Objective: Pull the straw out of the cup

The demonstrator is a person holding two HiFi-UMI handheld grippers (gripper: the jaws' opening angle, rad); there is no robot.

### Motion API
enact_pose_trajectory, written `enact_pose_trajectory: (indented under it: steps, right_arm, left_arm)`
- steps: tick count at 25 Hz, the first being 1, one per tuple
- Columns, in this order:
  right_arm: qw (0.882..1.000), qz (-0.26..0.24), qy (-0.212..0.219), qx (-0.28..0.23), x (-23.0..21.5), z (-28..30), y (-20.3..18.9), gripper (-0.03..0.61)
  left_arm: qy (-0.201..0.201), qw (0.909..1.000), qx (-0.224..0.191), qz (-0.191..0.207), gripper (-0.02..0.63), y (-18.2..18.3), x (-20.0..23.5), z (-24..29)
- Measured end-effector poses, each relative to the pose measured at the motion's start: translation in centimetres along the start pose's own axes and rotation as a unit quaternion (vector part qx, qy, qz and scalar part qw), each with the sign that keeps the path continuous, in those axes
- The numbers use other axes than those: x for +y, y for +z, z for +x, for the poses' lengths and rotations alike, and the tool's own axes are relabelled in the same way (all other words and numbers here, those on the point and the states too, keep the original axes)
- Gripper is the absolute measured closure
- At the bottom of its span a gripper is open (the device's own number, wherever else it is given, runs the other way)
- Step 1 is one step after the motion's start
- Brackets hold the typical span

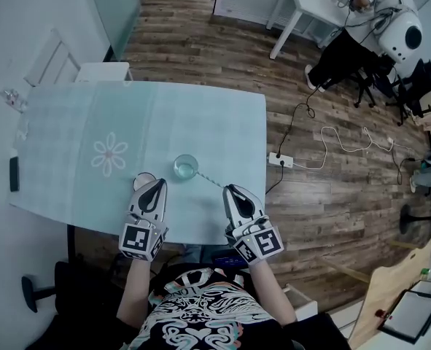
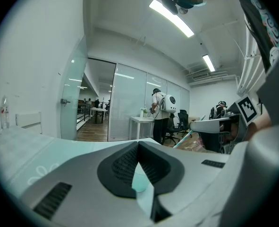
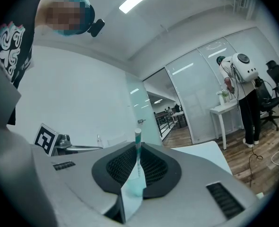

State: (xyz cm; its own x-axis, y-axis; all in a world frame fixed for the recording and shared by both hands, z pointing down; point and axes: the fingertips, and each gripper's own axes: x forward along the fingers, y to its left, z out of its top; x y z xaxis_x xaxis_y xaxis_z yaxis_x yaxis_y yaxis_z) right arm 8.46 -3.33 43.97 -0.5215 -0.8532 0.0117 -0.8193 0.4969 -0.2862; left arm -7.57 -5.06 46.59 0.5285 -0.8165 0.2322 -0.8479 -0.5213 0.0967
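A clear cup (image 1: 186, 167) stands on the pale teal tablecloth (image 1: 69, 137) near the table's front edge. A teal-and-white striped straw (image 1: 211, 181) runs from beside the cup's right rim back to my right gripper (image 1: 231, 190), which is shut on it. In the right gripper view the straw (image 3: 138, 148) sticks up between the jaws with its far end free; no cup shows there. My left gripper (image 1: 155, 186) rests left of the cup, apart from it, shut on nothing. The left gripper view shows the left gripper (image 2: 138, 145) and the straw (image 2: 187, 136) slanting at the right.
A dark phone-like slab (image 1: 14, 173) lies at the table's left edge, and a clear bottle (image 1: 11, 98) stands at the far left corner. A white chair (image 1: 103, 71) sits behind the table. A power strip (image 1: 281, 159) and cables lie on the floor to the right.
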Motion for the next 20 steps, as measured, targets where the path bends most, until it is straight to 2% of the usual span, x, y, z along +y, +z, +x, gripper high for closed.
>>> enact_pose_trajectory:
  steps: [12,20]
  right_arm:
    - [0.997,0.055,-0.033,-0.043,-2.4,-0.5,1.6,0.534]
    - [0.996,0.059,-0.044,-0.055,-3.0,-0.9,2.6,0.535]
  left_arm:
    - [0.021,0.9996,-0.019,-0.001,0.617,0.3,0.6,-0.6]
    - [0.013,0.9994,-0.03,0.005,0.617,1.5,0.5,0.0]
